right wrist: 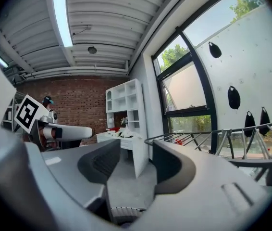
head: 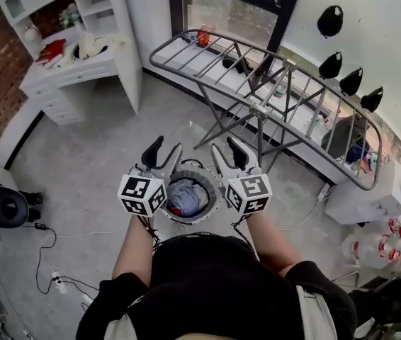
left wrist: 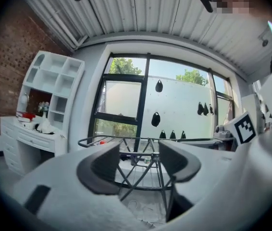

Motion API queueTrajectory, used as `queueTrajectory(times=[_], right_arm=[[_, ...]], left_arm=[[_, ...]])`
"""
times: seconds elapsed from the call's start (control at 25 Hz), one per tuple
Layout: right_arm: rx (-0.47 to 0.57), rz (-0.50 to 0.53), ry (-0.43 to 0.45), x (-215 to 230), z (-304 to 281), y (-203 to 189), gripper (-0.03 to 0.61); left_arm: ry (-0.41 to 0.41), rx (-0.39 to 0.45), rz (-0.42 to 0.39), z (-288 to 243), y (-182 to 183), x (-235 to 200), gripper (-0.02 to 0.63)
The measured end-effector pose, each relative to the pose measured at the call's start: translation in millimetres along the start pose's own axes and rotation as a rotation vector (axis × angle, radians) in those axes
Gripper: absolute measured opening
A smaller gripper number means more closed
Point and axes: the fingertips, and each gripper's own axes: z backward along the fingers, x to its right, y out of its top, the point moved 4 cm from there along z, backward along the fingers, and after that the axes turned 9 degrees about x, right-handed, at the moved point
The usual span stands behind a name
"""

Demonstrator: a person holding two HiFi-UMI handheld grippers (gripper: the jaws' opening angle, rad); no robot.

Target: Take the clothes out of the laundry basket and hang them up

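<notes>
A round laundry basket [head: 212,205] stands on the floor in front of the person, with bluish clothes [head: 187,198] inside. Above its left rim my left gripper [head: 164,151] is held level, jaws open, nothing between them. My right gripper [head: 227,153] hangs over the basket's right rim, also open and empty. Beyond them stands a grey metal drying rack [head: 271,91], bare of clothes. In the left gripper view the drying rack [left wrist: 141,143] shows between the parted jaws. In the right gripper view the rack [right wrist: 232,138] sits to the right, and the left gripper [right wrist: 59,131] shows at the left.
A white desk with shelves [head: 80,55] stands at the far left by a brick wall. Cables [head: 52,261] trail on the floor at the left, near a black chair [head: 2,207]. A white appliance [head: 370,190] sits at the right. Dark items [head: 330,21] hang on the white wall behind the rack.
</notes>
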Motion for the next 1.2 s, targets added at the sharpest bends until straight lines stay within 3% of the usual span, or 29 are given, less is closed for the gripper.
queueTrajectory(times=[0.04, 0.2, 0.4, 0.72, 1.2], right_arm=[[-0.016, -0.006, 0.005, -1, -4, -6, 0.235], [-0.081, -0.035, -0.038, 4, -16, -35, 0.241], [-0.196, -0.045, -0.07, 5, -23, -81, 0.241], [-0.426, -0.079, -0.034, -11, -42, -177, 0.241], [-0.779, -0.158, -0.001, -21, -59, -361, 0.272]], left_arm=[[-0.03, -0.017, -0.001, -1, -4, -6, 0.278], [-0.043, -0.121, -0.075, 1, -31, -37, 0.278], [-0.01, -0.283, -0.107, 12, -81, -76, 0.278], [0.009, -0.47, -0.022, 28, -170, -117, 0.293], [0.022, -0.724, 0.096, 68, -312, -161, 0.308]])
